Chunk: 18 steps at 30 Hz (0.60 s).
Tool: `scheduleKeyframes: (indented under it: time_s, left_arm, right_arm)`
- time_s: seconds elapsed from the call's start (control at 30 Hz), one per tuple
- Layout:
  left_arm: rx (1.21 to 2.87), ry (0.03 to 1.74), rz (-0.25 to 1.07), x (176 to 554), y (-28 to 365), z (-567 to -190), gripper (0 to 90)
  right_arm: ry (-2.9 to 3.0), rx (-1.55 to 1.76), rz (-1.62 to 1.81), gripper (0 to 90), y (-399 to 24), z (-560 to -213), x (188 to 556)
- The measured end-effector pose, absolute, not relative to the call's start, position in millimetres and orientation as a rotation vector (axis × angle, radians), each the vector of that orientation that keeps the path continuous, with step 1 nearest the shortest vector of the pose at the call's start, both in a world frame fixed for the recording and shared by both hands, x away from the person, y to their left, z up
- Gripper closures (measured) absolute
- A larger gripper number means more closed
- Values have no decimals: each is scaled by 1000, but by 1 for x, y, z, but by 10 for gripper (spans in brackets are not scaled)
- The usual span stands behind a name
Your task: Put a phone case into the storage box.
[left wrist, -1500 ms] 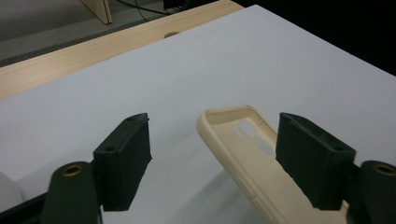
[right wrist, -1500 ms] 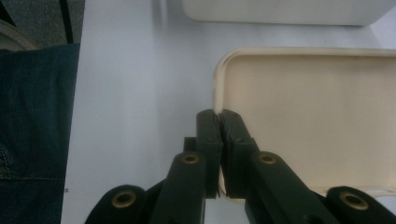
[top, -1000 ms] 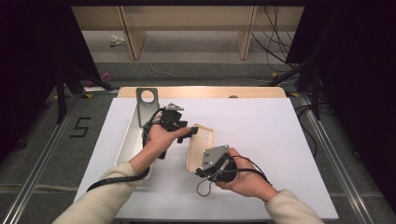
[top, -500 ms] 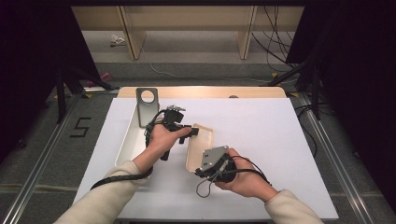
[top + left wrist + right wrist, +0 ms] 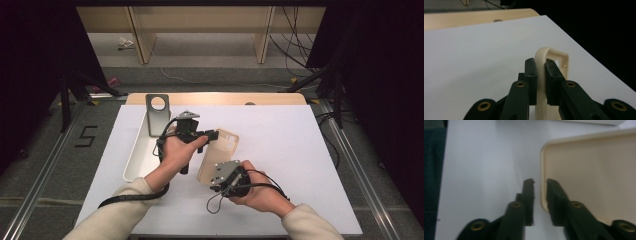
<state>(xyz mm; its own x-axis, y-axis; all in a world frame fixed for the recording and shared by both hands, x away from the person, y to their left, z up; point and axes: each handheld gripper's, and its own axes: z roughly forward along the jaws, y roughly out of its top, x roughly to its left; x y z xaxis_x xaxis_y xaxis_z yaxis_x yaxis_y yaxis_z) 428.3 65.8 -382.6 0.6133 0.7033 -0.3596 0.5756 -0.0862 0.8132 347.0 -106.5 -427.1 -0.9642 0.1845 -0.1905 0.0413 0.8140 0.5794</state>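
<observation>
Beige phone case (image 5: 218,155), soft-looking plastic, lying on white table cover (image 5: 280,150) between the two hands, long axis running from near edge to far edge, camera cutout at far end. Left gripper (image 5: 212,134) reaching in from the case's left, its jaws just closed and now pinching the far rim edge-on; in the left gripper view, rim of phone case (image 5: 541,82) clamped between both pads, far corner and cutout rising beyond the fingertips. Right gripper (image 5: 220,172) at the near end of the case, jaws just opened a little and standing slightly apart; in the right gripper view, rim of phone case (image 5: 543,195) in line with the gap, right jaw over the case's inner face, left jaw over bare table, pads seemingly not pressing. Hold therefore judged to rest with the left gripper alone, near end free or barely touched.

Relation governing the coming move: case extending away from the right jaws along its long axis, toward the left jaws; left hand on the far rim, right hand nearer the near short edge. Lifting or turning likely to hinge about the left pinch, thin rim liable to flex or slip.

White oblong tray (image 5: 142,150) beside the left forearm, grey stand with round hole (image 5: 158,112) at its far end, both apart from the case.
</observation>
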Motion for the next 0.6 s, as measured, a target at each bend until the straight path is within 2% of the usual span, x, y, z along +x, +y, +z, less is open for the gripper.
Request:
scheduleKeyframes:
  time_s: [0.13,0.23,0.33,0.6]
  left_arm:
    - [1764,984,245,424,71,-378,815]
    - [1765,957,319,420,78,-378,813]
    - [1760,943,372,418,87,-379,813]
    - [1698,923,403,411,105,-380,812]
  right_arm:
    - [2680,263,927,504,-112,-427,353]
    - [2654,317,974,422,-117,-427,355]
    - [2631,354,1013,362,-122,-427,356]
    - [2565,475,1109,236,-134,-425,360]
